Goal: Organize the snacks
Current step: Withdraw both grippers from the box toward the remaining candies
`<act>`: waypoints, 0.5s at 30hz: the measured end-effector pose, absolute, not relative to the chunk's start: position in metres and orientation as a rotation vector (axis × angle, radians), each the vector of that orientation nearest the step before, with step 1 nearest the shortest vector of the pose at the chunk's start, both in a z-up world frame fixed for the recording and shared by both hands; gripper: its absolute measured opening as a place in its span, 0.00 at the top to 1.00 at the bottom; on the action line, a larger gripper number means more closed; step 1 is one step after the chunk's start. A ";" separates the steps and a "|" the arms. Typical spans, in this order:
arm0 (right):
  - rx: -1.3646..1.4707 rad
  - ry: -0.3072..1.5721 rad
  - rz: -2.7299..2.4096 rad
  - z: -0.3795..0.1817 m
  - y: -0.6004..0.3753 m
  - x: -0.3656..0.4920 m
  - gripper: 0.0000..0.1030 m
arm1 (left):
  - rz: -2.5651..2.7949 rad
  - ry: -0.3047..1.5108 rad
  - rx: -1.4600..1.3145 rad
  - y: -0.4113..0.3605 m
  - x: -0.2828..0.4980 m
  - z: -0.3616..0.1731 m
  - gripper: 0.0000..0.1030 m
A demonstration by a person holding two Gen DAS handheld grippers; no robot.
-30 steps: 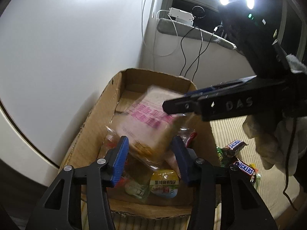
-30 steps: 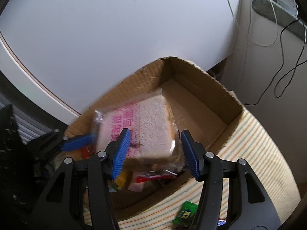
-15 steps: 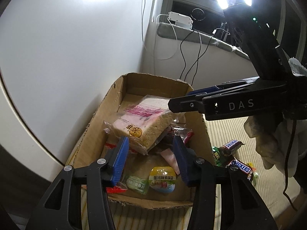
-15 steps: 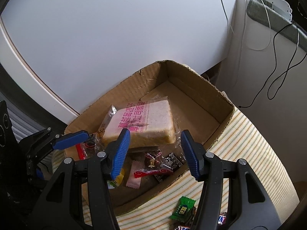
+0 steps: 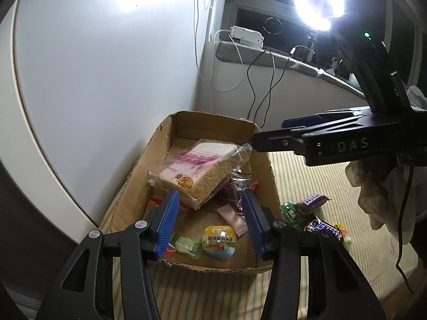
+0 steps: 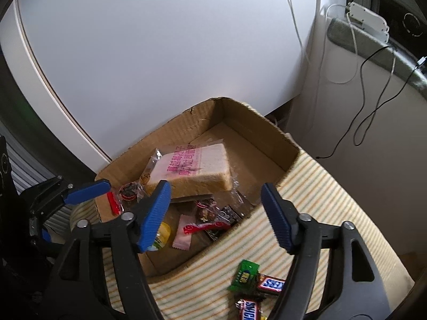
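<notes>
A cardboard box (image 5: 133,184) (image 6: 250,122) stands on a striped mat. A bagged bread slice (image 5: 198,169) (image 6: 194,170) lies tilted inside it, on top of several small snacks. My left gripper (image 5: 209,220) is open and empty over the box's near end; it also shows in the right wrist view (image 6: 88,188). My right gripper (image 6: 216,214) is open and empty above the box's right edge; it also shows in the left wrist view (image 5: 293,130). Snickers bars (image 5: 324,229) (image 6: 271,285) and a green packet (image 5: 291,210) (image 6: 244,274) lie on the mat right of the box.
A white curved wall (image 5: 93,66) rises behind the box. A sill with a white power strip (image 5: 245,36) and hanging cables (image 5: 256,90) is at the back. A ring light (image 5: 317,2) glares at top right. A jelly cup (image 5: 218,241) lies in the box's near end.
The bread slice dropped from between the right gripper's fingers and came to rest in the box. Both grippers pulled back and up from the box.
</notes>
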State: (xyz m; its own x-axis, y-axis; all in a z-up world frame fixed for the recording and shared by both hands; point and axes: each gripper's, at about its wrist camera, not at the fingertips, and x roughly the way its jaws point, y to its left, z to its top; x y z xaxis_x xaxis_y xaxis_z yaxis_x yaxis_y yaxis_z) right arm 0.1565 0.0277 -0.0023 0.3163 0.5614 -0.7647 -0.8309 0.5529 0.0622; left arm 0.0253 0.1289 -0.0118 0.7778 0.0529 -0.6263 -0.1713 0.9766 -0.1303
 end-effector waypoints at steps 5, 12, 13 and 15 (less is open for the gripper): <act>-0.361 0.813 0.923 0.003 0.013 0.153 0.18 | 0.122 0.656 -0.175 0.123 0.019 -0.006 0.46; -0.382 0.792 0.891 0.002 -0.008 0.143 0.16 | 0.111 0.645 -0.156 0.113 0.012 0.000 0.46; -0.387 0.786 0.887 0.002 -0.012 0.142 0.16 | 0.109 0.643 -0.154 0.111 0.012 0.001 0.46; -0.395 0.765 0.872 0.002 -0.021 0.138 0.16 | 0.103 0.641 -0.151 0.108 0.011 0.002 0.46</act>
State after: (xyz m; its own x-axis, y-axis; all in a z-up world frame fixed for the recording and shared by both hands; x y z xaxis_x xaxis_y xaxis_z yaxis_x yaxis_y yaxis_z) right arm 0.1379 -0.0213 0.0022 0.4073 0.5362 -0.7393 -0.8023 0.5968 -0.0092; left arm 0.0107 0.1082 0.0021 0.7971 0.0485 -0.6019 -0.1419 0.9839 -0.1085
